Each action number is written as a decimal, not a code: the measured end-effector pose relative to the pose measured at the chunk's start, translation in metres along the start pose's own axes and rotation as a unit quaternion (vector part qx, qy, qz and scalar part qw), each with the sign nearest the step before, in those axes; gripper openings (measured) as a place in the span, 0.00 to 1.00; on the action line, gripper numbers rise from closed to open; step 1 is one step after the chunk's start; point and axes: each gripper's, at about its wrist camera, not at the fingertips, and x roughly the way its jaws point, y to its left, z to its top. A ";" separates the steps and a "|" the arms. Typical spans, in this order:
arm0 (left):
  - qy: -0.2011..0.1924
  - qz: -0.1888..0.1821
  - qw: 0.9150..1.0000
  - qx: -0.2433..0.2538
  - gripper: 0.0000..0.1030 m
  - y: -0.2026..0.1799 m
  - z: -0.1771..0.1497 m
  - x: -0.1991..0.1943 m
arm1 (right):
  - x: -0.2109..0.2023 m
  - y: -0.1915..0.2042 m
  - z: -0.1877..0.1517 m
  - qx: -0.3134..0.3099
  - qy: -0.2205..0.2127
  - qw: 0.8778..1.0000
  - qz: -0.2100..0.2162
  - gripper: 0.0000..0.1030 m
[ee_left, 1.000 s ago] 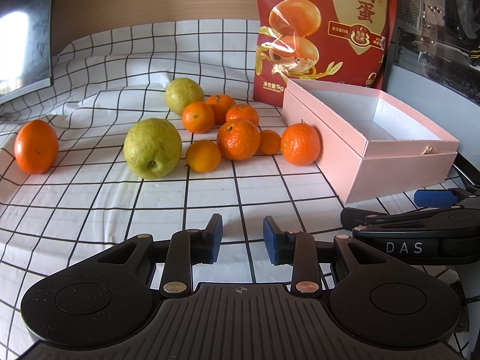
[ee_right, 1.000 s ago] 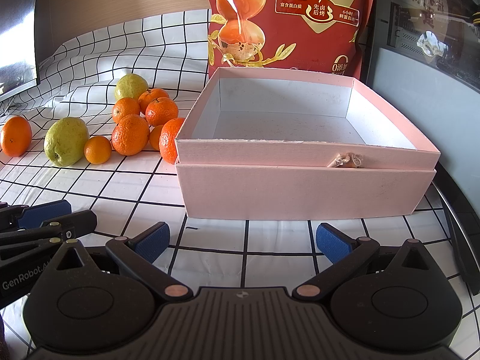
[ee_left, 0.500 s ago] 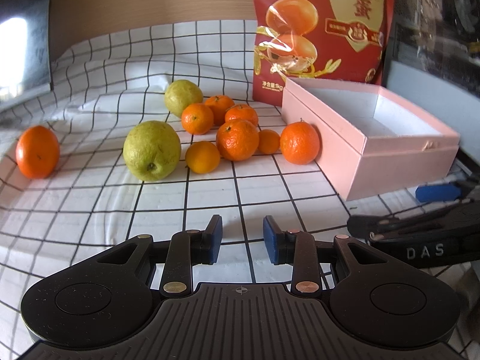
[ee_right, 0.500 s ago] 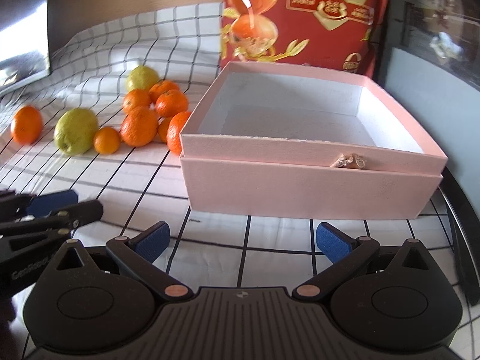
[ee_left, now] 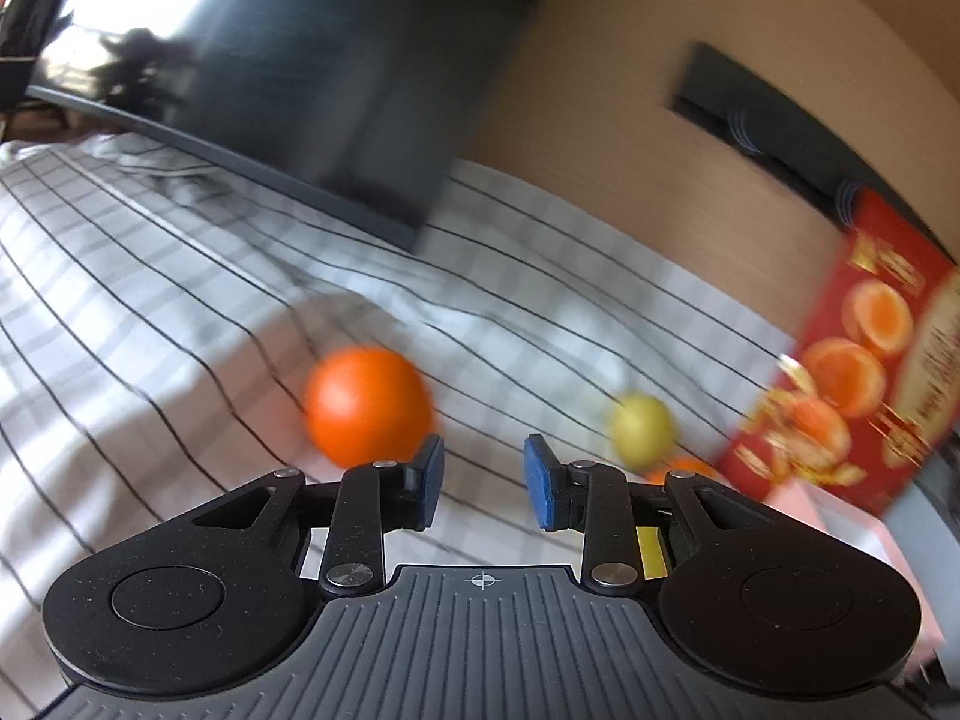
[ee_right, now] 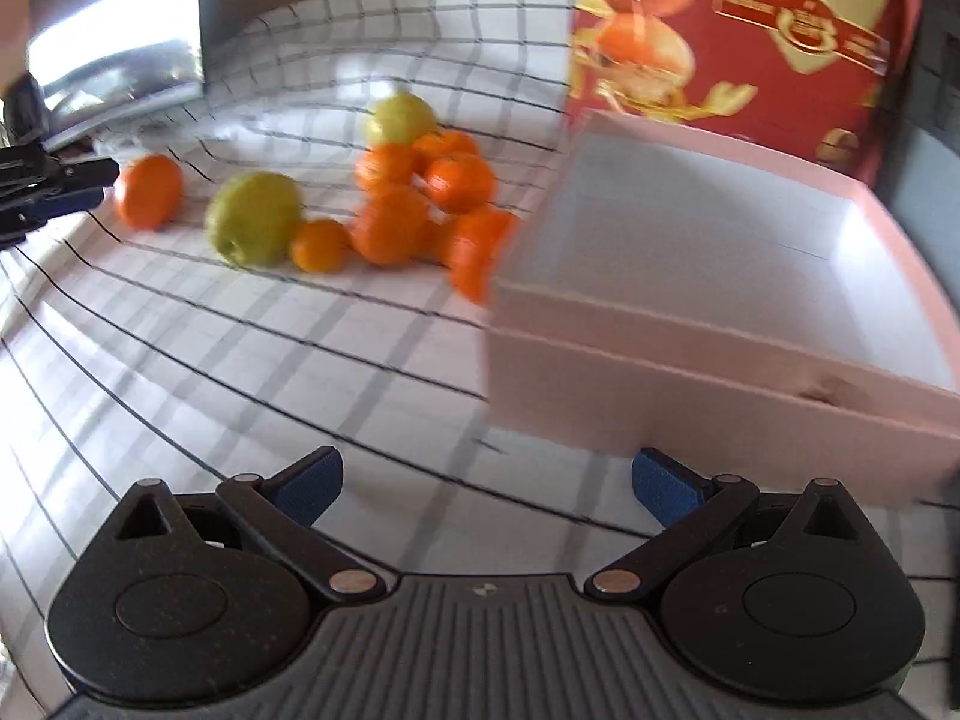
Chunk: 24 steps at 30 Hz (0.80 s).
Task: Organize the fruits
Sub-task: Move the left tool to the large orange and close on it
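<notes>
Left tool (ee_left: pixel 483 483) empty, orange (ee_left: pixel 367 403) blurred (box (ee_left: pixel 840 516) mostly cut off)

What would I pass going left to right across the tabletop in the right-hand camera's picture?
Lone orange → big green fruit → small orange → heap of oranges → pink box.

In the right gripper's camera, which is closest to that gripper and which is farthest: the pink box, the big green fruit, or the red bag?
1. Pink box, just ahead of the right gripper, to the right.
2. Big green fruit, farther out on the left.
3. Red bag, standing behind the box at the back.
</notes>
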 end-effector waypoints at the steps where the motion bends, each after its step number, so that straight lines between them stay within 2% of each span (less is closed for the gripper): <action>1: 0.006 0.017 1.000 -0.004 0.32 0.007 0.010 0.009 | 0.002 0.005 0.003 -0.002 -0.002 1.000 0.009 1.00; 3: 0.028 0.047 0.998 -0.007 0.32 0.015 0.022 0.025 | 0.008 0.015 0.009 -0.012 -0.004 1.000 0.027 1.00; 5: 0.055 0.069 0.996 -0.020 0.35 0.023 0.032 0.040 | 0.015 0.024 0.014 -0.019 -0.007 0.999 0.026 1.00; 7: 0.051 0.081 0.995 -0.020 0.38 0.026 0.039 0.046 | 0.022 0.030 0.018 -0.026 -0.007 0.999 0.020 1.00; 10: 0.047 0.108 0.993 0.010 0.39 0.020 0.044 0.052 | 0.020 0.042 0.020 -0.046 -0.012 0.998 0.032 0.99; 14: 0.065 0.064 0.996 -0.017 0.47 0.023 0.049 0.069 | 0.005 0.063 0.024 -0.089 -0.040 0.994 0.049 0.99; 17: 0.077 0.040 0.995 -0.038 0.46 0.018 0.049 0.084 | -0.004 0.075 0.028 -0.106 -0.052 0.991 0.055 0.99; 19: 0.069 0.059 0.996 -0.016 0.46 0.006 0.049 0.091 | -0.006 0.080 0.030 -0.115 -0.058 0.990 0.054 0.99; 24: 0.080 0.087 0.992 0.042 0.47 -0.017 0.052 0.108 | -0.006 0.079 0.026 -0.101 -0.051 0.991 0.073 0.99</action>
